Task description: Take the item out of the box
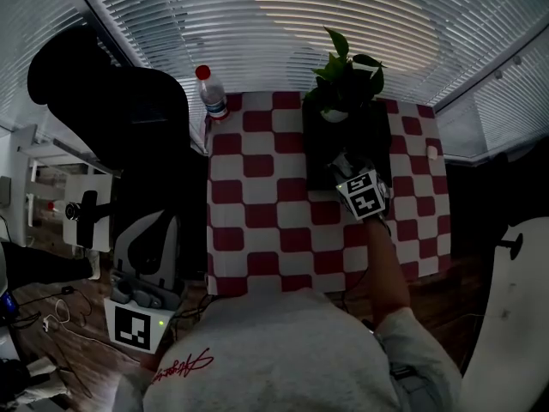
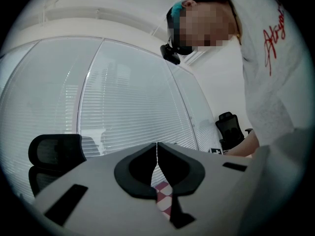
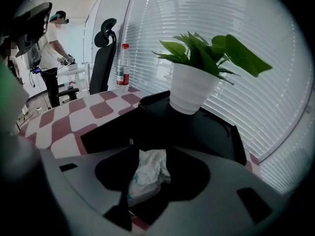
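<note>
A black box stands open on the right side of the red-and-white checked table. My right gripper is at the box's near end. In the right gripper view this gripper is shut on a crumpled white packet, in front of the dark box. Whether the packet still touches the box I cannot tell. My left gripper hangs low, left of the table and away from the box. Its jaws are shut with nothing between them, pointing up toward the blinds.
A green plant in a white pot sits on the far part of the box. A water bottle stands at the table's far left corner. A black office chair is left of the table. Another person stands far off.
</note>
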Motion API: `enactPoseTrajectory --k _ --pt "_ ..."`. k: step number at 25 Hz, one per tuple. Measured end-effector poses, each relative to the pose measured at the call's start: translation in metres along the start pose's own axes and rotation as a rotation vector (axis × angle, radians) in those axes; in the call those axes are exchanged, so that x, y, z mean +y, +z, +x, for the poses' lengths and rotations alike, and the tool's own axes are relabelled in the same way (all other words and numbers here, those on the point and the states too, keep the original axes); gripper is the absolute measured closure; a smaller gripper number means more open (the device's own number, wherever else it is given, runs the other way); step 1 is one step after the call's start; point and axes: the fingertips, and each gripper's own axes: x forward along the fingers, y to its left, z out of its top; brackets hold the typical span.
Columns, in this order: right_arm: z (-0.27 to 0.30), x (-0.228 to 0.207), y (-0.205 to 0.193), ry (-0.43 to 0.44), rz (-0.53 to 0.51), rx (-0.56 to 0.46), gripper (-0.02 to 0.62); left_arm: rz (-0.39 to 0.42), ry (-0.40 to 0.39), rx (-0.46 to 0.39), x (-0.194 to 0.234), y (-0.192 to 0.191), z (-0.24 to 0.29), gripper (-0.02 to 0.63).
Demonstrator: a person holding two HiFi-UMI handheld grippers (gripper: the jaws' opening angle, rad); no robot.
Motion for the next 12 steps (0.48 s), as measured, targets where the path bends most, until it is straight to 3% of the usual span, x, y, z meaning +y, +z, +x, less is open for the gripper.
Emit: enactPoseTrajectory --k 8,12 --pt "0.008 -0.002 -0.009 0.019 0.024 0.064 0.423 -0.003 0.002 -0.009 -0.002 0.002 -0.002 0.588" --pt "0.01 0.0 -0.011 0.02 -0.017 0.118 0.451 -0.003 0.009 -0.014 -0.004 0.004 -0.005 0.588"
